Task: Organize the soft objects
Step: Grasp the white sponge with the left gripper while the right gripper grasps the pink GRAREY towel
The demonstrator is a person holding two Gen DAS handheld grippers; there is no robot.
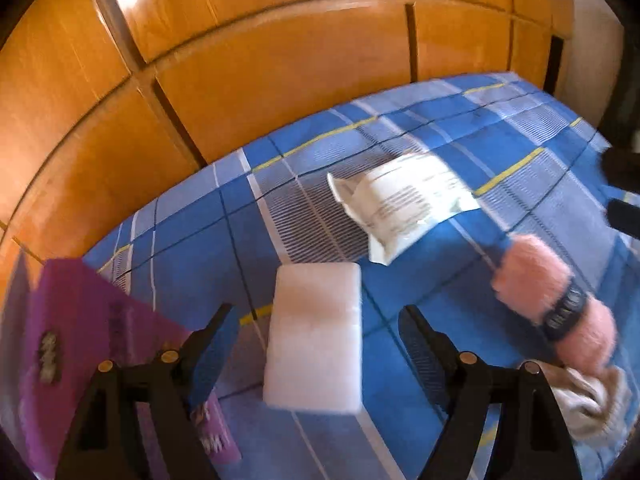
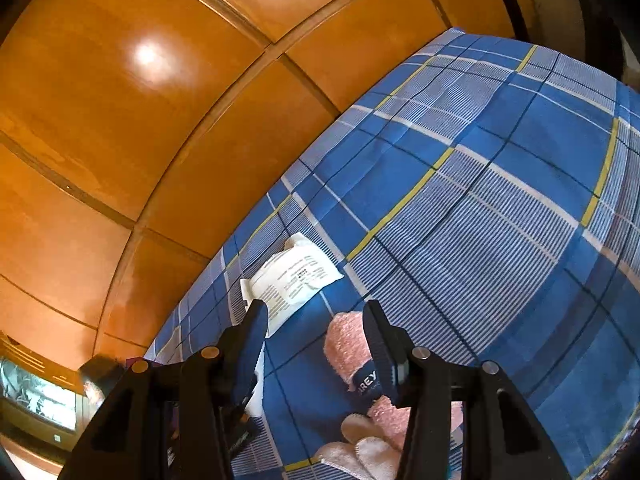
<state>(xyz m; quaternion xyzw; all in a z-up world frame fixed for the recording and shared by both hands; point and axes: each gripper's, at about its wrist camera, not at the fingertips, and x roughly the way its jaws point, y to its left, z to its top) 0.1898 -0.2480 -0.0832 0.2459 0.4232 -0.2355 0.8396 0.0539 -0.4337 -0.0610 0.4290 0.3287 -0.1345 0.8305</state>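
On the blue plaid bed sheet [image 1: 400,304] lies a white foam block [image 1: 316,336]. My left gripper [image 1: 316,314] hangs over it, open, with a gap between each finger and the block. A white printed packet [image 1: 404,204] lies further back. A pink fluffy roll with a dark band [image 1: 552,304] and a beige cloth [image 1: 592,404] lie to the right. My right gripper [image 2: 314,314] is open about halfway above the sheet [image 2: 500,240]. The pink roll [image 2: 344,344] lies partly behind its right finger, and nothing is clamped. The packet [image 2: 296,276] lies just beyond the fingertips, and the beige cloth [image 2: 360,448] is below.
A purple box [image 1: 80,340] stands at the left beside my left gripper. Glossy orange wooden cupboard doors [image 1: 240,80] run along the far side of the bed. A lit screen-like object [image 2: 40,400] sits low on the left in the right wrist view.
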